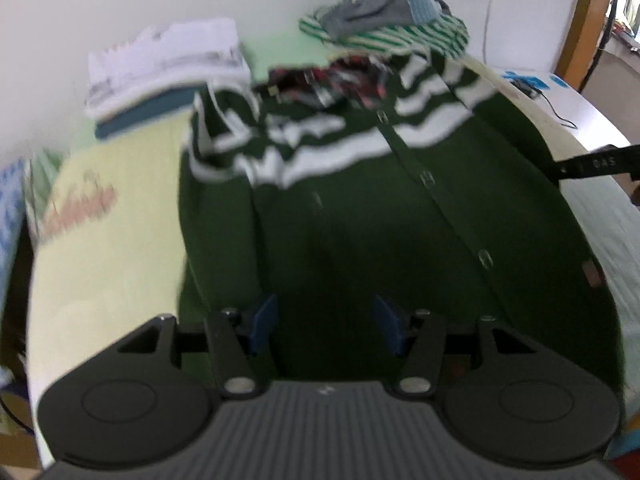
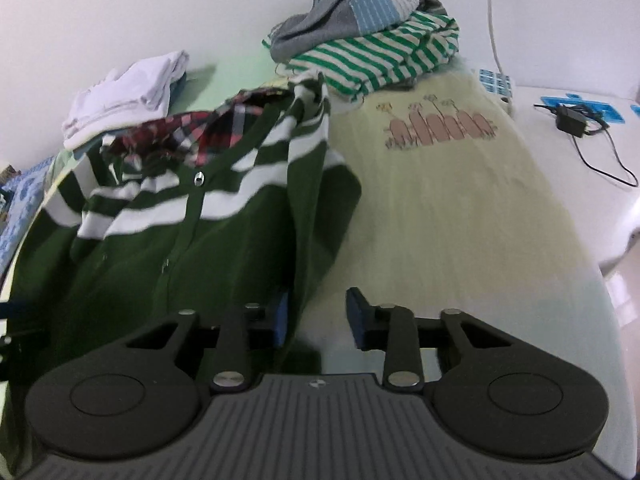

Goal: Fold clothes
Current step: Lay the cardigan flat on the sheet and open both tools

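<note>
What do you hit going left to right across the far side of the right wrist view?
Folded white clothes → plaid collar of the green striped cardigan → gray-and-striped clothes pile → black charger with cable.

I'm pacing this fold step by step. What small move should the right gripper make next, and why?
Probably close the right gripper on the cardigan edge. Its jaws stand open with the green side edge lying between them, nothing gripped yet. The left gripper is open too, over the hem, so no fold can start until an edge is held.
</note>
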A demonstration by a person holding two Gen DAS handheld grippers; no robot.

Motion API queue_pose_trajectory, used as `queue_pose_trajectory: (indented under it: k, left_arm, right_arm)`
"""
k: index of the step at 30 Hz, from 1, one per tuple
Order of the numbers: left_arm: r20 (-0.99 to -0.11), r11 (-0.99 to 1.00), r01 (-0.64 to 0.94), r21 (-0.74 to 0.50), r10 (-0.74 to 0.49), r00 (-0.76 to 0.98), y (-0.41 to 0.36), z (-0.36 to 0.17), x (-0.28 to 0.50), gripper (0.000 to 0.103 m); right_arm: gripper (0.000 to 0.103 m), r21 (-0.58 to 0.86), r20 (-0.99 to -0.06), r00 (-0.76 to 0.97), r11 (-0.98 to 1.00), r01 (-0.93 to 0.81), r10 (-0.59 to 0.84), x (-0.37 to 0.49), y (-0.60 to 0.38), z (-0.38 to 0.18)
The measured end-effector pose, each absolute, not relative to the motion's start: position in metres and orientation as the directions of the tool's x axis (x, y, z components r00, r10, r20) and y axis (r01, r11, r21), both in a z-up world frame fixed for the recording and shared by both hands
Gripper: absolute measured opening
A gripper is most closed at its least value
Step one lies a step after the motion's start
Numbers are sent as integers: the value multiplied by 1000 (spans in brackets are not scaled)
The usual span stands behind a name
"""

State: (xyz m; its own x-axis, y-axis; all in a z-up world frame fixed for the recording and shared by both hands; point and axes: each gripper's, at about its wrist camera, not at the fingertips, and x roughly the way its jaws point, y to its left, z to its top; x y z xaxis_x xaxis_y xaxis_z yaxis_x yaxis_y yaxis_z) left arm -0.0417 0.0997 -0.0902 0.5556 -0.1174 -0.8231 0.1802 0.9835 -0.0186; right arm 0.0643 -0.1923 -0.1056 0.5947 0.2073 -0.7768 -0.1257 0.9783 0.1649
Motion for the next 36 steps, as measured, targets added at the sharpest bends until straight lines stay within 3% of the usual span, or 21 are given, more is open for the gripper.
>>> queue_pose_trajectory:
  k: [12,15,18,22,23,25,29,30,31,33,36]
  left_arm:
    - [-785,989,147,26,-71,616,132,-81,-67,61]
    - [-764,994,110,5,-68,642,145,-73,-70,74]
    - [-738,998,61,20,-26,674,150,-70,-65,86]
    - [-771,999,23,-41,-46,635,144,-79,-41,85]
    - [-784,999,10,-49,-45,620,141,-84,-36,82]
    - [-808,998,-17,-52,-32,589,137,-93,-28,61]
    - [-829,989,-93,-112,-42,557,146,-104,-26,44]
    - [-830,987,-113,-116,-34,556,149,-105,-27,25]
    - [-831,984,-132,-119,-26,555,152,-106,-27,13]
    - [-833,977,-171,-125,-10,553,157,-108,-29,12]
    - [-822,966,-221,-137,13,569,166,-102,-29,4]
  right_arm:
    - [0,77,-716,693,997,-33,78,39,-181,-101]
    - [0,93,-710,699,996,-20,80,38,-184,-101]
    - [10,143,-708,698,990,-10,109,38,-188,-103]
    - [24,216,-706,691,976,4,153,47,-191,-105]
    - [24,222,-708,688,975,3,159,48,-192,-106]
    - [24,232,-710,682,973,-6,173,50,-193,-107]
    - [24,275,-702,679,961,-23,217,51,-200,-106]
    - [24,284,-702,676,958,-26,226,51,-202,-107]
    - [24,299,-700,674,954,-26,238,52,-204,-107]
    - [24,342,-678,684,939,-31,269,52,-208,-105]
    - [30,364,-645,693,927,-91,321,53,-202,-101]
